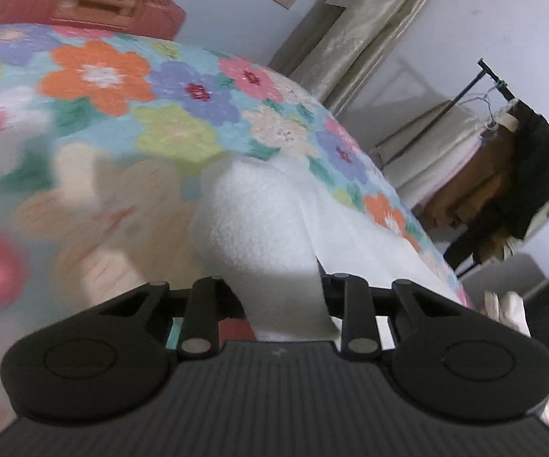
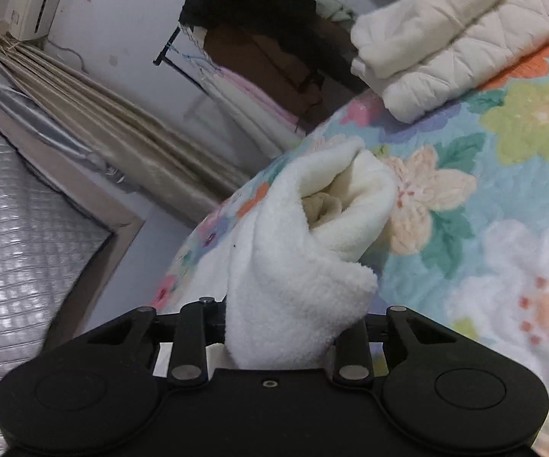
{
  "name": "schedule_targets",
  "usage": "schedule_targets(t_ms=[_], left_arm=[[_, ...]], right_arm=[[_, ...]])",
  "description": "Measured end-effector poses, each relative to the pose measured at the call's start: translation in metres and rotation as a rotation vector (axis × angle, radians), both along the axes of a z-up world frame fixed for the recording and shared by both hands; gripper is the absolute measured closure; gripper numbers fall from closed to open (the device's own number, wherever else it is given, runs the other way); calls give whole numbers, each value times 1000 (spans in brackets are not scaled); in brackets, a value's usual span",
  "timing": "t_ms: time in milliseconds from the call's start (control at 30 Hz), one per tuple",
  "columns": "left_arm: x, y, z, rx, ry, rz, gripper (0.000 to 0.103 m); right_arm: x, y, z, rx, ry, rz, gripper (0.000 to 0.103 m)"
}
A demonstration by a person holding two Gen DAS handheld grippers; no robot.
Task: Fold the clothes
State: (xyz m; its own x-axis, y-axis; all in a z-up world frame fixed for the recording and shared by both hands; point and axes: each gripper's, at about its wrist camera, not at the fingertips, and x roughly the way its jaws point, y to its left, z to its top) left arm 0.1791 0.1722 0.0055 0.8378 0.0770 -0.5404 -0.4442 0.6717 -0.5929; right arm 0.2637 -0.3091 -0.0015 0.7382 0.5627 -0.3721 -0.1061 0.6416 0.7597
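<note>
Left wrist view: left tongs (image 1: 280, 297) pinch the white fluffy cloth (image 1: 259, 221).
Right wrist view: right tongs (image 2: 289, 327) pinch it too.
Cloth place: bunched ahead of both tongs, over the flowery bed cover (image 2: 503, 190).

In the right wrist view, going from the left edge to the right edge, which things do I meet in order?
Air conditioner → beige curtain → clothes rack → white fleece garment → folded cream quilt.
</note>
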Motion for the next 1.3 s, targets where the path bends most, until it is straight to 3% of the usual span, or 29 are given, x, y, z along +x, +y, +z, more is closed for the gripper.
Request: schedule_targets(t_ms=[100,200,267,333,467,600,633,767,867,1000,1133,1200,1300], left_arm=[[-44,-13,13,-4,23,-55,73],[-56,-17,-20,-8,144,-98,69],[-65,-9,-48,-120,190,-62,68],[-80,-2,-62,-193,150,-22,60],[-86,1,-44,-74,155,-33,59],[-105,13,-17,179,128,152,61],[-107,19,-12,220,122,157,61],[-122,31,0,119,0,74,61],[-122,14,1,111,-37,-39,61],[-107,-36,-1,94,-71,-243,61],[-86,-97,-9,40,-116,-506,53],[-74,-120,-23,0,-64,-612,47],[-48,-143,-62,31,180,-636,45]], right_arm=[[-22,-26,-1,69,7,65,67],[-40,-25,-23,16,126,60,67],[-43,-17,-33,-34,187,54,67],[-44,-12,-32,-59,194,46,67],[-51,-8,-30,-112,189,29,66],[-58,-13,-38,-133,229,8,66],[-60,-15,-40,-129,234,7,66],[-62,-14,-39,-149,235,-1,66],[-64,-6,-34,-212,216,-6,66],[-65,0,-30,-266,193,-5,66],[-68,4,-22,-282,127,-1,66],[-73,11,-14,-312,69,12,66],[-81,19,-3,-317,7,29,66]])
